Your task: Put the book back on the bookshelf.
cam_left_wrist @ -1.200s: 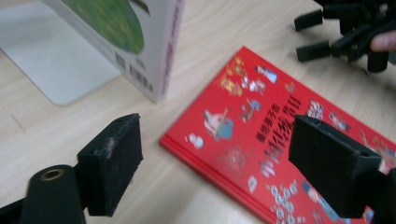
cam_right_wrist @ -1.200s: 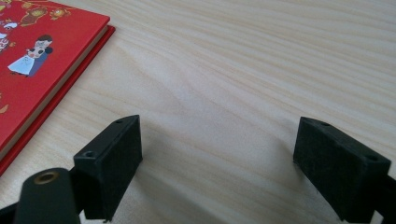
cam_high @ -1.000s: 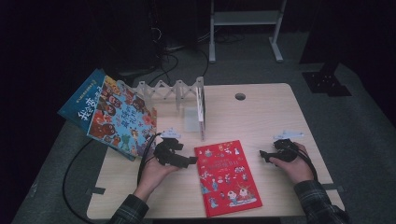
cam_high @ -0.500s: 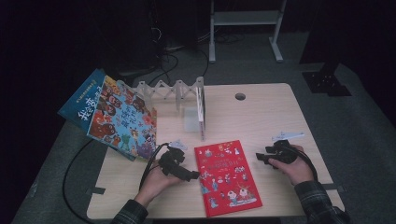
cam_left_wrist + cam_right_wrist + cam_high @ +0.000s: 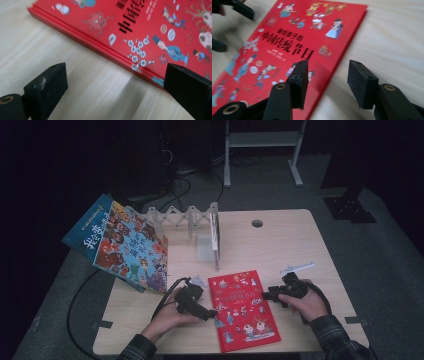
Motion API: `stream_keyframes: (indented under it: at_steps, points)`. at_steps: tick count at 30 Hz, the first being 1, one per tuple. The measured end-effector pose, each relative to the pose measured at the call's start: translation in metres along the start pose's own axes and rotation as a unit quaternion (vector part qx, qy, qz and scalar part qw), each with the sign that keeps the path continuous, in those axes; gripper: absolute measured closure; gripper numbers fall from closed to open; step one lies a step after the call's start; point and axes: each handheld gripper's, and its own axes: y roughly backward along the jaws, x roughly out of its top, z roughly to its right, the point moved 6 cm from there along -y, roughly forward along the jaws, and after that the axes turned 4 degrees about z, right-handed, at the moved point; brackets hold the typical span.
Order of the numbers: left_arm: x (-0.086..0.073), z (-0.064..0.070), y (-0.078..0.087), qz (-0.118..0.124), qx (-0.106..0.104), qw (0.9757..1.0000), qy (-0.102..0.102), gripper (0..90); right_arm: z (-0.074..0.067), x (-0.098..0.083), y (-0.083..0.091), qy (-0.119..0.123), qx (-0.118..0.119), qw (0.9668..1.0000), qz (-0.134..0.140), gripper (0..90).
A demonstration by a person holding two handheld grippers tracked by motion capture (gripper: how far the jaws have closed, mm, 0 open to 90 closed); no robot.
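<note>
A red picture book (image 5: pixel 243 309) lies flat near the table's front edge. My left gripper (image 5: pixel 210 314) is low at the book's left edge and open wide. In the left gripper view, the red book's spine (image 5: pixel 155 27) runs between the pads of that gripper (image 5: pixel 116 87) without touching them. My right gripper (image 5: pixel 267 296) is at the book's right edge. Its jaws have just been closing. In the right gripper view, one pad of it (image 5: pixel 329 80) hangs over the cover (image 5: pixel 287 45) and the other over bare wood, so they straddle the edge without pressing on it.
A large colourful book (image 5: pixel 125 245) leans over the table's left edge. A white folding rack (image 5: pixel 185 217) stands at the back with a thin book (image 5: pixel 216 237) upright in it. A cable hole (image 5: pixel 257 223) is at the back right. A black cable (image 5: pixel 75 310) trails off the left.
My left gripper has come down and towards the front along the red book's left edge. My right gripper has moved left to the book's right edge.
</note>
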Motion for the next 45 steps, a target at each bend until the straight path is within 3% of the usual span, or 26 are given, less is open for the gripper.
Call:
stream_keyframes:
  at_steps: [2, 5, 9, 11, 15, 21, 23, 28, 33, 43, 45]
  points:
    - [0.001, 0.001, 0.001, 0.004, -0.003, 1.0, -0.007, 4.6, -0.002, 0.0, -0.002, -0.006, 0.004, 1.0, -0.007, 51.4]
    - [0.004, 0.0, 0.0, 0.031, 0.011, 0.9995, -0.001, 15.4, -0.001, 0.0, -0.005, -0.017, 0.009, 0.9997, -0.012, 53.0]
    - [0.004, 0.0, -0.001, 0.041, -0.005, 0.9991, 0.01, 28.0, -0.001, 0.001, -0.008, -0.027, 0.016, 0.9993, -0.018, 54.7]
    - [0.003, 0.001, 0.0, 0.04, -0.015, 0.999, 0.011, 31.3, -0.002, 0.001, -0.008, -0.031, 0.018, 0.9992, -0.02, 55.3]
    - [0.003, 0.001, -0.001, 0.034, -0.01, 0.9994, 0.002, 34.3, -0.001, 0.002, -0.009, -0.036, 0.022, 0.9988, -0.023, 56.7]
    - [0.004, 0.003, -0.002, 0.04, -0.02, 0.999, 0.009, 39.1, 0.0, 0.002, -0.01, -0.041, 0.024, 0.9985, -0.028, 57.9]
    - [0.004, 0.004, -0.002, 0.044, -0.026, 0.9985, 0.022, 39.4, 0.001, 0.001, -0.011, -0.041, 0.022, 0.9984, -0.032, 57.8]
    - [0.003, 0.004, -0.001, 0.048, -0.031, 0.998, 0.03, 37.3, 0.002, 0.001, -0.012, -0.045, 0.024, 0.9981, -0.033, 58.7]
    - [0.004, 0.004, -0.003, 0.052, -0.027, 0.9982, 0.015, 35.6, 0.003, 0.001, -0.012, -0.052, 0.028, 0.9977, -0.032, 59.2]
    - [0.007, 0.003, -0.005, 0.062, -0.041, 0.9964, 0.042, 34.1, 0.006, 0.001, -0.011, -0.074, 0.041, 0.9958, -0.035, 60.7]
    - [0.008, 0.002, -0.006, 0.063, -0.037, 0.9966, 0.037, 34.2, 0.006, 0.001, -0.011, -0.073, 0.043, 0.9956, -0.038, 61.0]
